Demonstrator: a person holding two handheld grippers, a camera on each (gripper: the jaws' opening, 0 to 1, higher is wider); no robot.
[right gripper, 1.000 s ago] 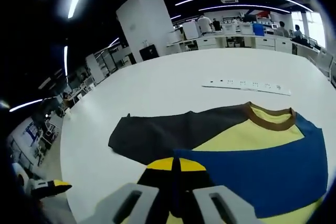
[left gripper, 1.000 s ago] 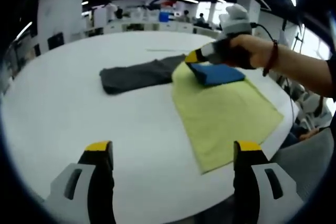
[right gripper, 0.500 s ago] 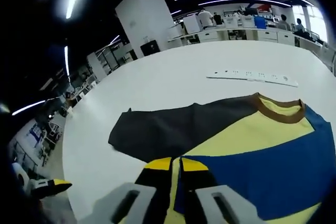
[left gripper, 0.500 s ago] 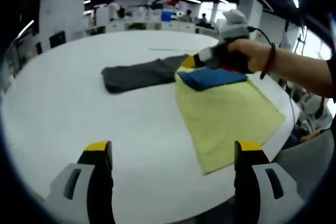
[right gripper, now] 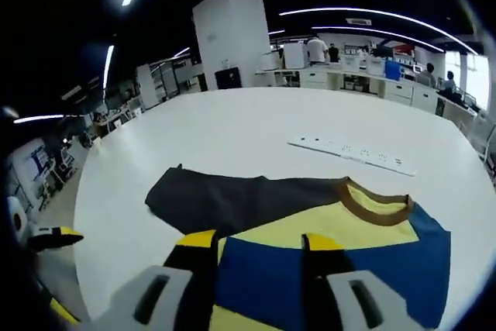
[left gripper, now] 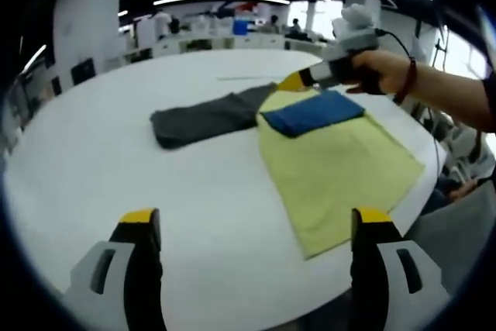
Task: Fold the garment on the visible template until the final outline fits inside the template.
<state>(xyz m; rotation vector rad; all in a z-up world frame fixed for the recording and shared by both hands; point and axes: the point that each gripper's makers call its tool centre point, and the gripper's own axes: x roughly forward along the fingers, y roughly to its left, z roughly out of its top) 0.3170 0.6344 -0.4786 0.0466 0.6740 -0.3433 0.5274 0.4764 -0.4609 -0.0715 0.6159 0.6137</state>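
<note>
While both views look across the white worktop (left gripper: 116, 184), the shirt (left gripper: 325, 153) lies flat on it toward the right side in the left gripper view. Its yellow body spreads toward the near right edge. The blue sleeve (left gripper: 312, 111) is folded over onto the yellow, at the far end of the shirt. The dark grey sleeve (left gripper: 205, 114) sticks out to the left, flat on the worktop.

Left hand-held gripper (left gripper: 256, 226): jaws wide apart, nothing between them, over bare worktop near the front edge, well apart from the shirt.

Right hand-held gripper (right gripper: 260, 242): jaws apart in its own view, with blue and yellow fabric seen between them, apparently not clamped on it. In the left gripper view it sits at the far edge of the blue sleeve, held by a hand (left gripper: 385, 72); can't tell there whether the tips touch the cloth.

The brown collar (right gripper: 372, 203) shows in the right gripper view, with a white power strip (right gripper: 353, 153) lying farther off on the worktop, apart from the shirt. No separate template outline is discernible under the shirt.
</note>
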